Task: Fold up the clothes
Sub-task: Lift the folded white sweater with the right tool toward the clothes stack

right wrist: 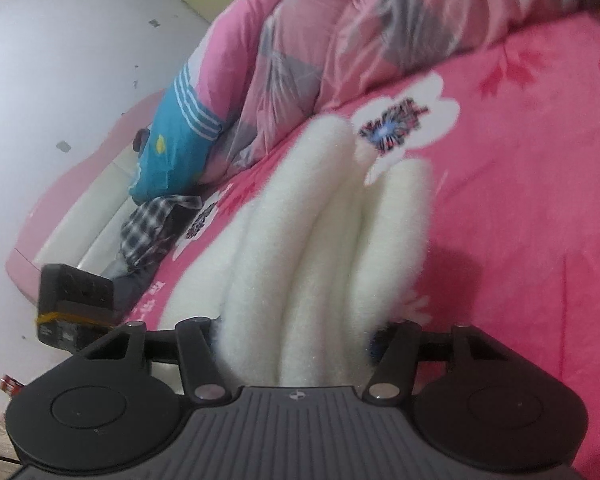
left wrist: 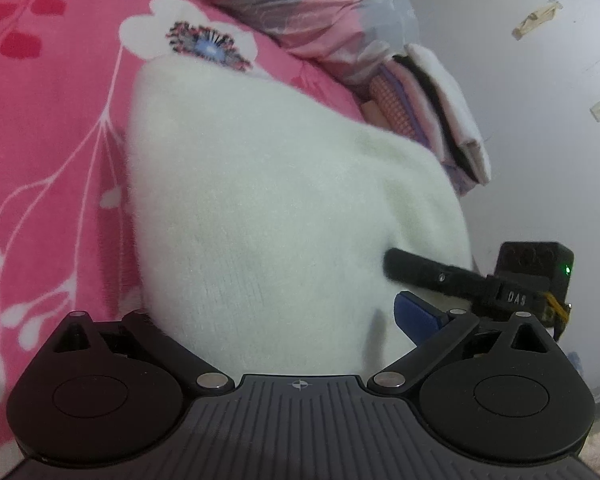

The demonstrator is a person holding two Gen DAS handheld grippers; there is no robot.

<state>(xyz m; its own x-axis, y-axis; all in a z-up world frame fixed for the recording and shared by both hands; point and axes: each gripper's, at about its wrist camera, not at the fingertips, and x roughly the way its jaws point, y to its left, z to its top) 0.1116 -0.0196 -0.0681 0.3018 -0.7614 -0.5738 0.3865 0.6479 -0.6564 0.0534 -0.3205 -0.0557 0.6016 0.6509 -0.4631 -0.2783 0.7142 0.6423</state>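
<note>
A fluffy white sweater (left wrist: pixel 260 208) lies on the pink floral bedsheet (left wrist: pixel 40 160). In the left wrist view it drapes over my left gripper (left wrist: pixel 276 308), whose links are splayed wide. Only that gripper's blue right pad (left wrist: pixel 416 314) shows, so it stands open with cloth across the gap. A black finger (left wrist: pixel 420 270) of my right gripper presses the sweater's right edge. In the right wrist view the sweater (right wrist: pixel 308 240) bunches into long ridges that run into my right gripper (right wrist: pixel 296 344), which is shut on it with its fingertips buried in the fabric.
A stack of folded clothes (left wrist: pixel 440 120) sits at the bed's edge by the white wall (left wrist: pixel 540 160). A pink and grey quilt (right wrist: pixel 340 40) is heaped at the back. A blue striped garment (right wrist: pixel 176 140) and a plaid one (right wrist: pixel 152 224) lie near the headboard.
</note>
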